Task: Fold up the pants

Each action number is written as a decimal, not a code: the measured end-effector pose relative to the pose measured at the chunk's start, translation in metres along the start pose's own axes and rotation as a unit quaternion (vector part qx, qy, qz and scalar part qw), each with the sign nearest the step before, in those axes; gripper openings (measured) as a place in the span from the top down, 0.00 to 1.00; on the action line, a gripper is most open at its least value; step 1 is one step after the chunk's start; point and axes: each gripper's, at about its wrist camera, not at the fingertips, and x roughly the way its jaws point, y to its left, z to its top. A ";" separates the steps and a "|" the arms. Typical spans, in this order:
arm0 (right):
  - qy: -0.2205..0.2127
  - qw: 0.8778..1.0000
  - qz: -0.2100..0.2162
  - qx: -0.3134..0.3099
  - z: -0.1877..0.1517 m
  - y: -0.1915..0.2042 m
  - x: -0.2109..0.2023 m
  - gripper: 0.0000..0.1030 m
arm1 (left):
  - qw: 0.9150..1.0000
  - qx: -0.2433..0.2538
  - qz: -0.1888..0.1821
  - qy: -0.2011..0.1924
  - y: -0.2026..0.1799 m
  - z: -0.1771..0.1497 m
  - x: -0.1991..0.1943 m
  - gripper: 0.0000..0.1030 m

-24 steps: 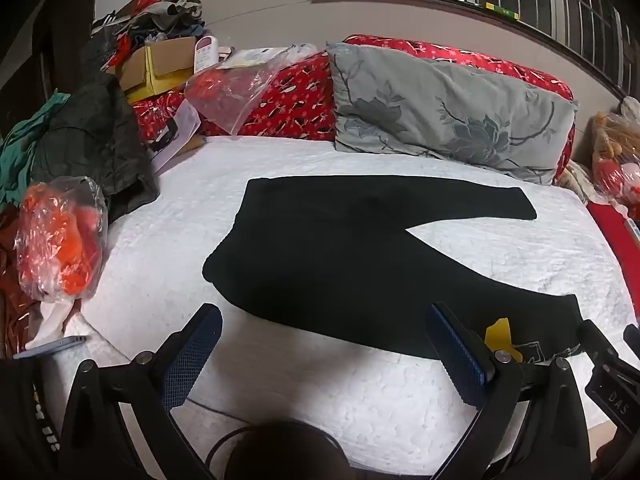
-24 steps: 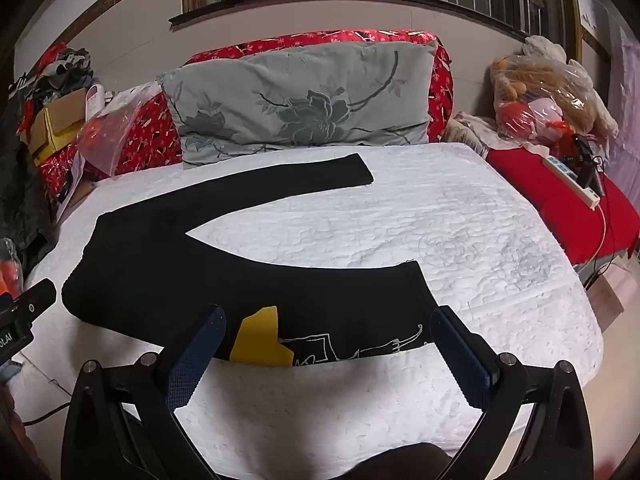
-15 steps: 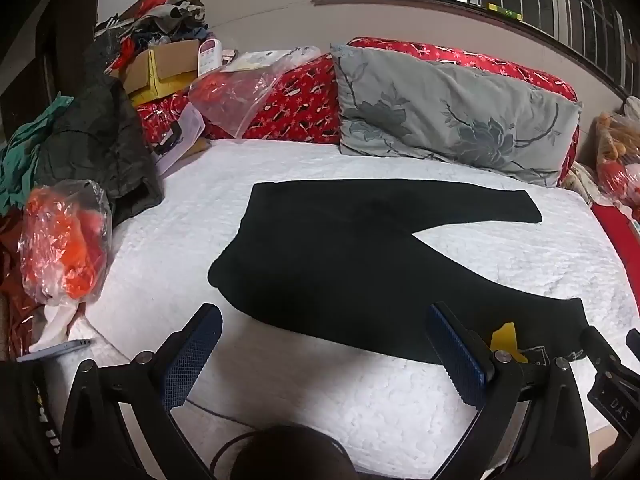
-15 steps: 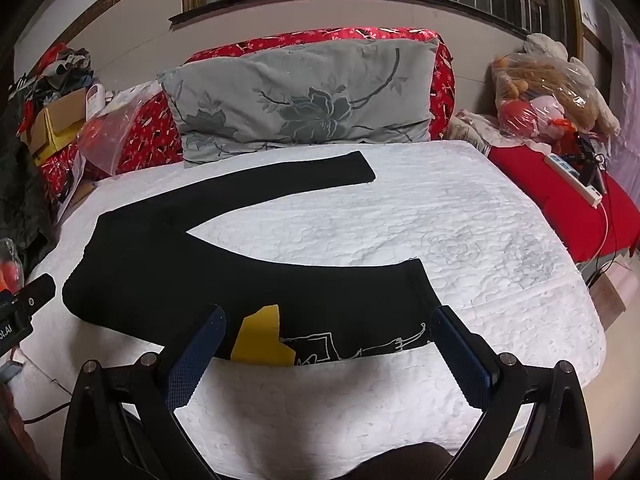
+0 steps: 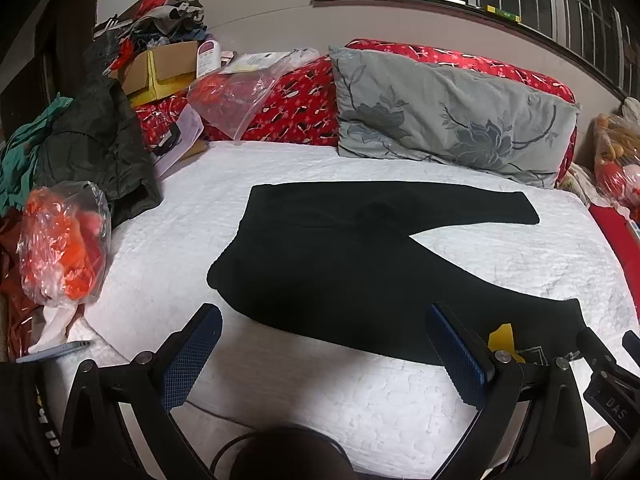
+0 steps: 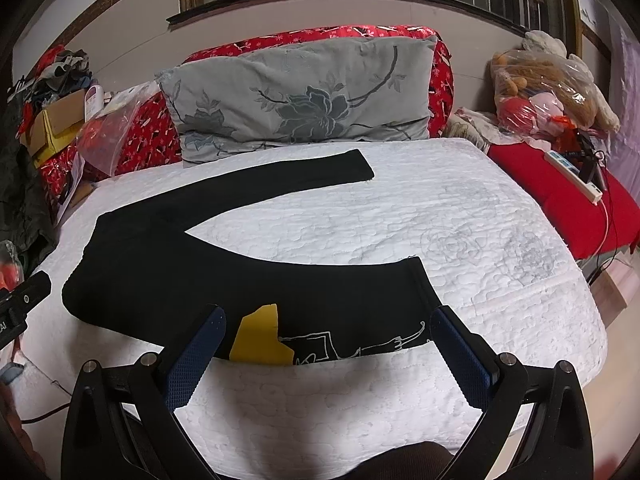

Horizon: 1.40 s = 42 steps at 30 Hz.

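Left wrist view: we are holding our left gripper [image 5: 320, 354] with jaws wide apart above the bed [image 5: 160, 272], just short of the black pants [image 5: 340, 256] lying flat, legs splayed; our right gripper [image 6: 326, 354], jaws likewise apart, is hovering at the near leg's yellow patch [image 6: 258, 340].

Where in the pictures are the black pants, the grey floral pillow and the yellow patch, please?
black pants [image 5: 344, 264], left wrist view, seat area.
grey floral pillow [image 6: 304, 96], right wrist view, centre of its face.
yellow patch [image 6: 258, 336], right wrist view, its middle.
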 end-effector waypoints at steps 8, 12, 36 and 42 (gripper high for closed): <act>0.002 1.000 0.001 0.001 -0.001 -0.001 0.001 0.00 | 1.000 0.000 -0.003 0.003 0.001 0.001 0.000 0.01; 0.003 1.000 0.000 0.000 -0.002 -0.001 0.002 0.00 | 1.000 0.000 -0.005 0.004 0.001 0.000 0.000 0.01; 0.009 1.000 0.000 0.002 -0.005 -0.002 0.007 0.00 | 1.000 0.004 -0.005 0.014 -0.001 0.001 0.004 0.01; 0.010 1.000 -0.001 0.001 -0.004 -0.001 0.007 0.00 | 1.000 0.004 -0.006 0.015 -0.001 0.001 0.004 0.01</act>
